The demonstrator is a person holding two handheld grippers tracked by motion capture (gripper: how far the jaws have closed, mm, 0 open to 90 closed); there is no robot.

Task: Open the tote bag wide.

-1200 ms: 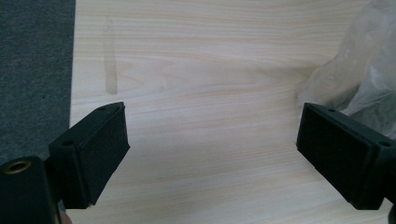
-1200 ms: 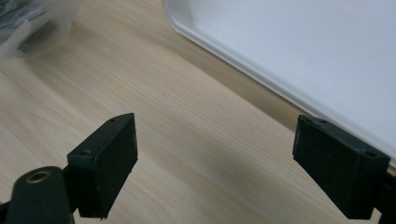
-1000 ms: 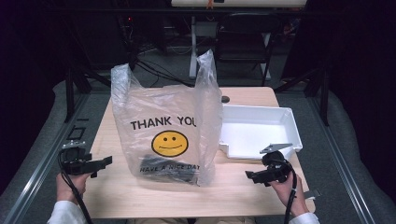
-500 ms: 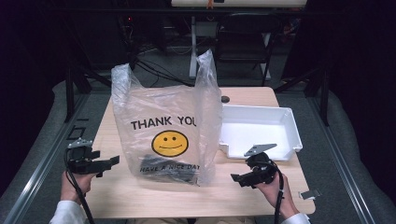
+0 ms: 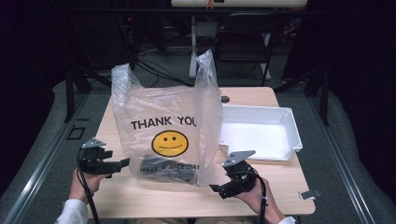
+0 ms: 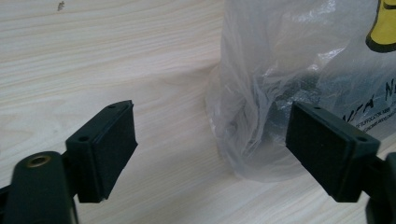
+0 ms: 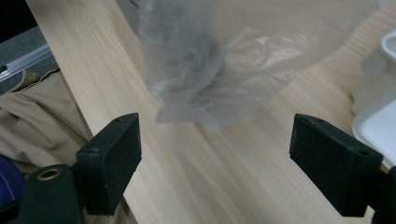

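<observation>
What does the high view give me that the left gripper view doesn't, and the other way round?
High view: the whole clear plastic bag standing upright with its THANK YOU print and yellow smiley face, the white rectangular tray to its right, and both the left gripper and right gripper near the bag's bottom corners.

Left gripper view: a close look at the crumpled bottom corner and something dark inside, with the jaws standing open, nothing pressed between them.

Both: the bag and the light wooden table.
</observation>
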